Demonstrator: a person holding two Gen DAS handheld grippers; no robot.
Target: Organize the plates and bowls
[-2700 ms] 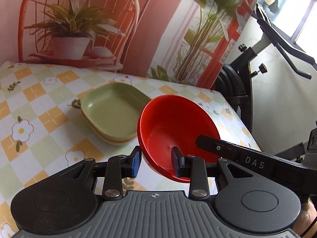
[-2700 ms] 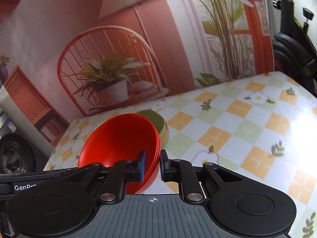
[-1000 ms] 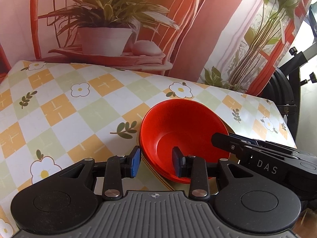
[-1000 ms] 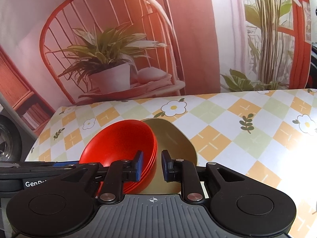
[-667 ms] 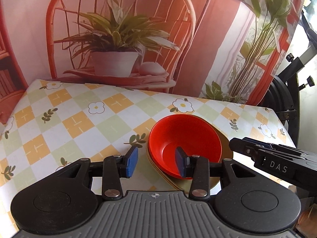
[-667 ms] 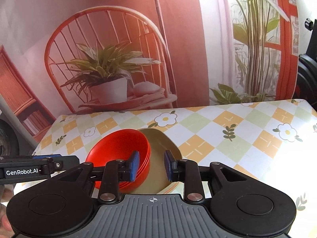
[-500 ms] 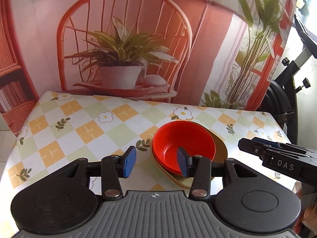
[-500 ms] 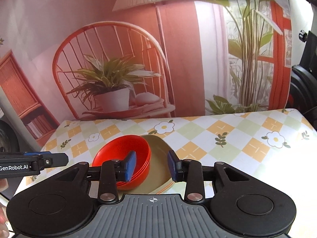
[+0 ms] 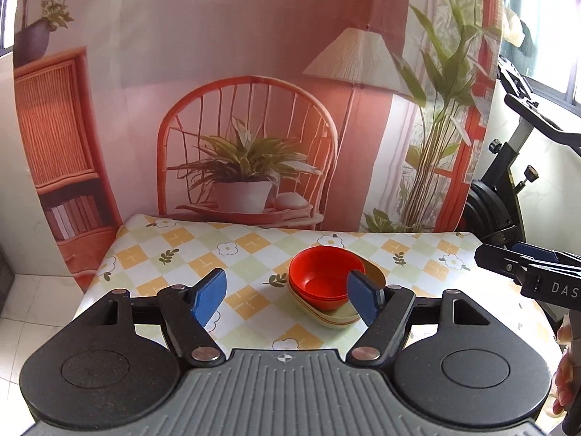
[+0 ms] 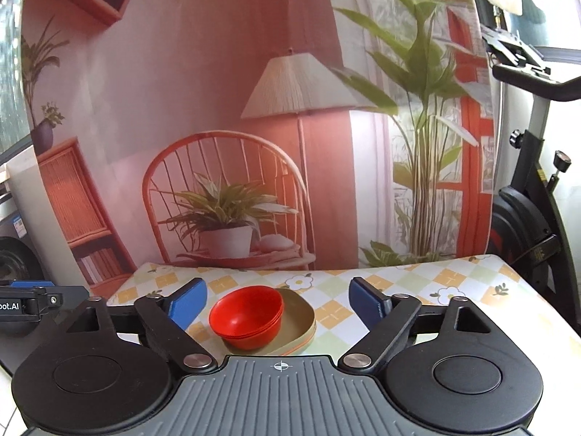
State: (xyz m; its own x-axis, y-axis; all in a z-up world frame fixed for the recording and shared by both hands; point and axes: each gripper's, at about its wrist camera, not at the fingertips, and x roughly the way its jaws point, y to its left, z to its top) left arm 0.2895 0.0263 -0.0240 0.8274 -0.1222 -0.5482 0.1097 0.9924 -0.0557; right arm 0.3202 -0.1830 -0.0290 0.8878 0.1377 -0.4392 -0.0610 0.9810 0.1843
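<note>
Both tongs, left (image 9: pixel 287 296) and right (image 10: pixel 277 307), now gape empty, withdrawn; red bowls (image 10: pixel 247 314) sit nested on plates (image 10: pixel 301 321), centre frame: stacking looks done.

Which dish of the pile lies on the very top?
The top red bowl: it alone shows its open inside, nested in other red bowls, above the green plates.

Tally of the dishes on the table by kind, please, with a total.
Red bowls: 3, nested, going by the rims that show.
Pale green plates: 2 at least, stacked under the bowls. An orange edge between them may be a third.
Total: 5 at least, all in 1 pile.
</note>
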